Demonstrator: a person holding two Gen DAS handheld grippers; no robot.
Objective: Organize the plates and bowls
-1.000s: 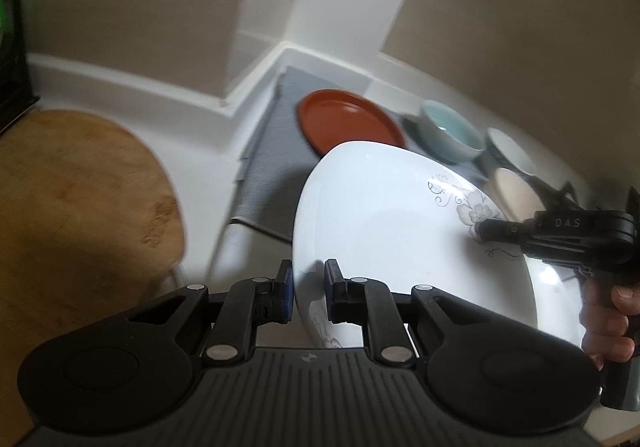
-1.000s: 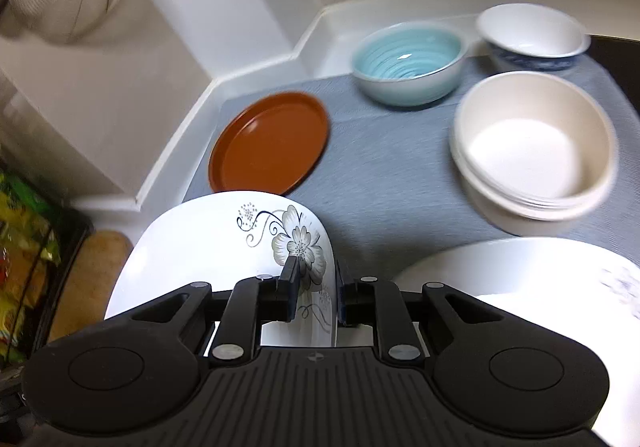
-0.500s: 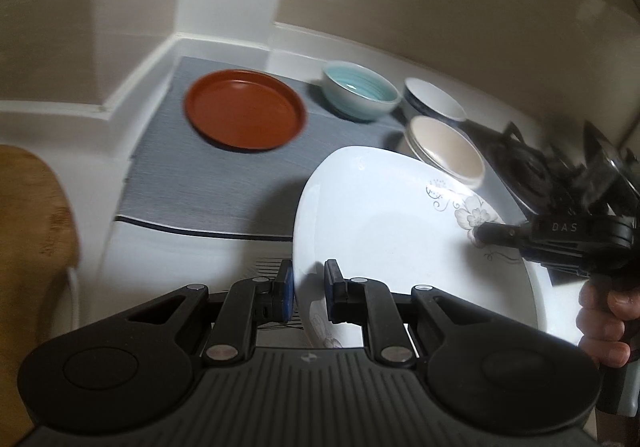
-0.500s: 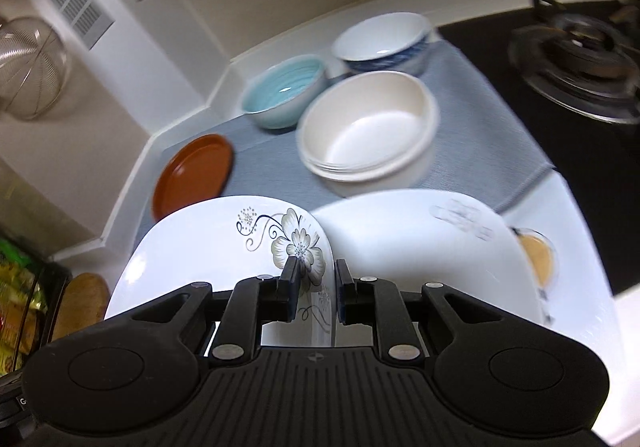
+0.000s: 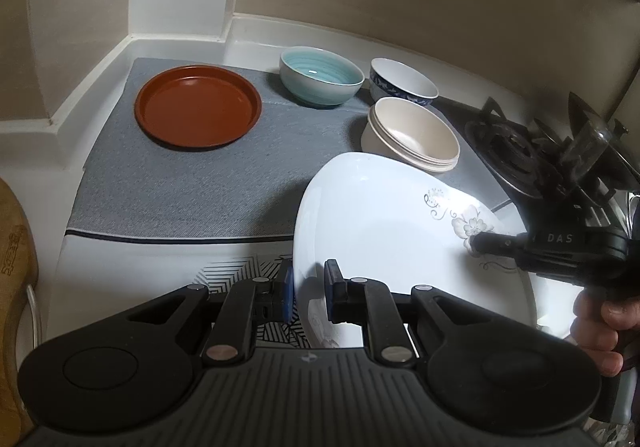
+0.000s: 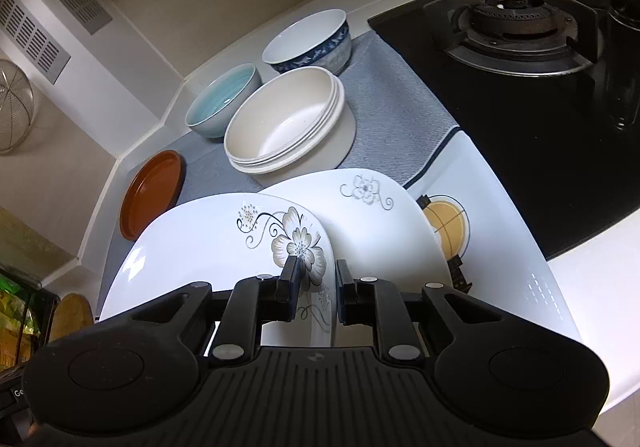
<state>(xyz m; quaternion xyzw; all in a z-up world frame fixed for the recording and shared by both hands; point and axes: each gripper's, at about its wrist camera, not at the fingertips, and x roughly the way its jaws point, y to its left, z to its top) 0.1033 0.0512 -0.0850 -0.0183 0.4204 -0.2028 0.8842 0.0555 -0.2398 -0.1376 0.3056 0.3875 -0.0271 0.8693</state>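
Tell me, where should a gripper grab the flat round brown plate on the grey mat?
Probably by its raised rim. The round brown plate lies flat on the grey mat, so only that short upright edge gives the fingers something to pinch. Coming from its near side looks best: that stretch of mat is bare, while the ribbed blue bowl sits beside its far right.

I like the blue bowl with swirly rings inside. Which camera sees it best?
The left wrist view: the turquoise bowl sits whole and unblocked on the grey mat. In the right wrist view, the cream bowl stack hides part of it.
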